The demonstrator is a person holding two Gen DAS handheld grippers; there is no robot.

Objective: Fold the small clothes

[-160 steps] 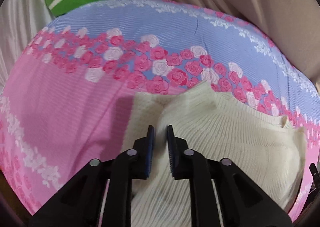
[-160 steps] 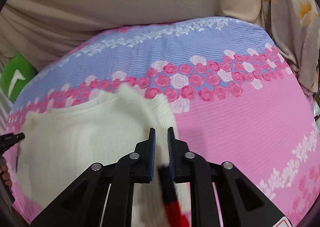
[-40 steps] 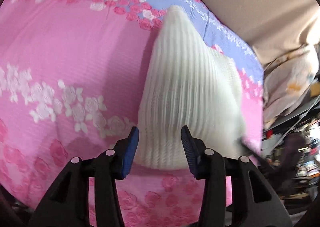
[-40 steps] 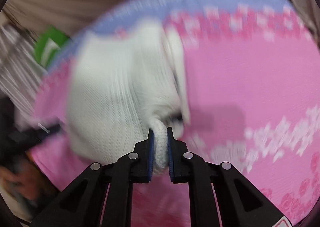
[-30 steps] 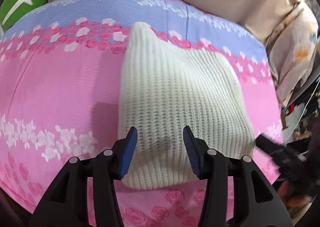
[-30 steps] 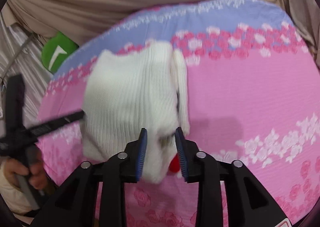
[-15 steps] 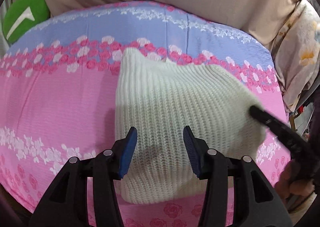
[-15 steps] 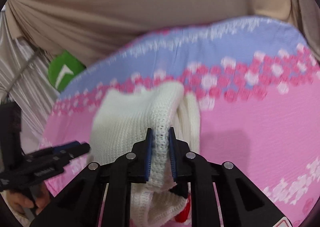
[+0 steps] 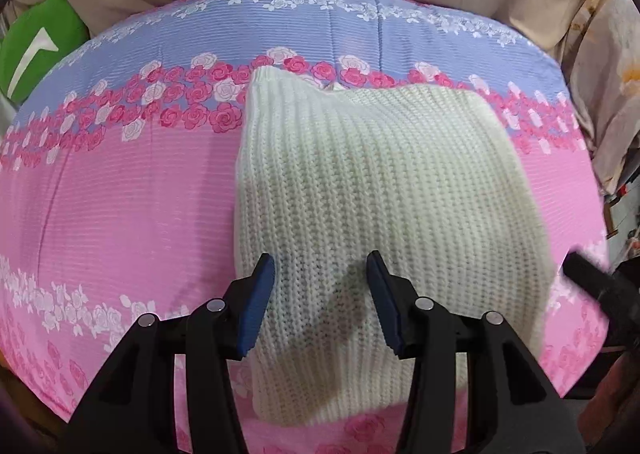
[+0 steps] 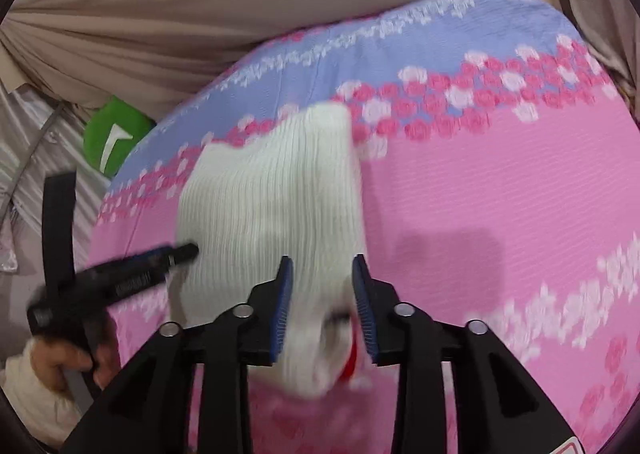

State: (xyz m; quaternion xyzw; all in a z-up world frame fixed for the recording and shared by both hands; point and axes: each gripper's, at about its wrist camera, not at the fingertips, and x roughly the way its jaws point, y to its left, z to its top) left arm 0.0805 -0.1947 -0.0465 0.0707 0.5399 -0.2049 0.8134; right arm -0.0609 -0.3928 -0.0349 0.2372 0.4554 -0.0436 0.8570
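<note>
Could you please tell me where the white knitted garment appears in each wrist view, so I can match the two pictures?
Left wrist view: the white knitted garment fills the centre, reaching down behind the jaws.
Right wrist view: it lies left of centre, its near end between the jaws.
Shared landmark: the green cushion, at the left of both.
</note>
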